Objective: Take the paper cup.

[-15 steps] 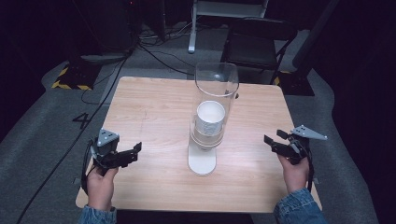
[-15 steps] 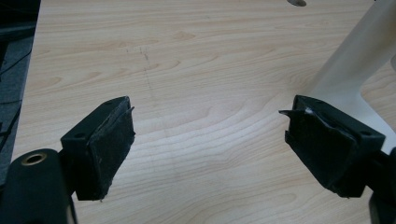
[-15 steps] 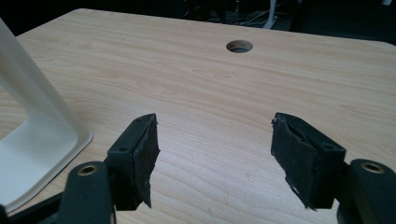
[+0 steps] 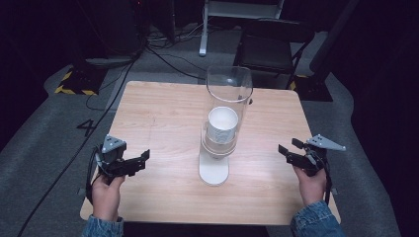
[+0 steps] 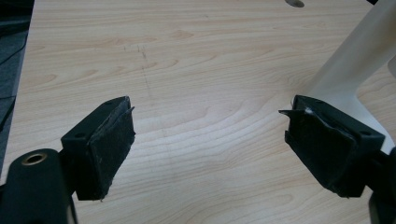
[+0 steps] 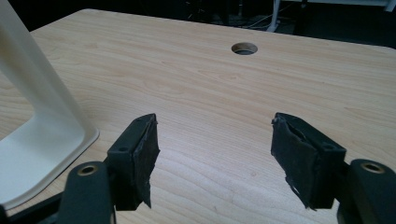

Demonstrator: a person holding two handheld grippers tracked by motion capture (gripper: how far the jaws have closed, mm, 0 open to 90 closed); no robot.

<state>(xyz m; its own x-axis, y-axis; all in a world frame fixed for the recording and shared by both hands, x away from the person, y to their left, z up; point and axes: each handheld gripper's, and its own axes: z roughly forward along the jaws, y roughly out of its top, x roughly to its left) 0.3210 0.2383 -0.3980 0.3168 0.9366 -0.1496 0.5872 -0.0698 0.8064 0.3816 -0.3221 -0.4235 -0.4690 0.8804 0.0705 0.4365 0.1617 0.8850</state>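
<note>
Nothing has moved; both grippers' fingers stand apart, the stand (image 6: pixel 32 140) perhaps cut off.

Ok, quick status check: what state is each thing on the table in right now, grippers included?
Left gripper: open, nothing between its jaws.
Right gripper: open, nothing between its jaws.
Clear tube: upright on the stand, top open.
White cup: upright inside the tube.
White stand: base flat on the table, untouched.
</note>
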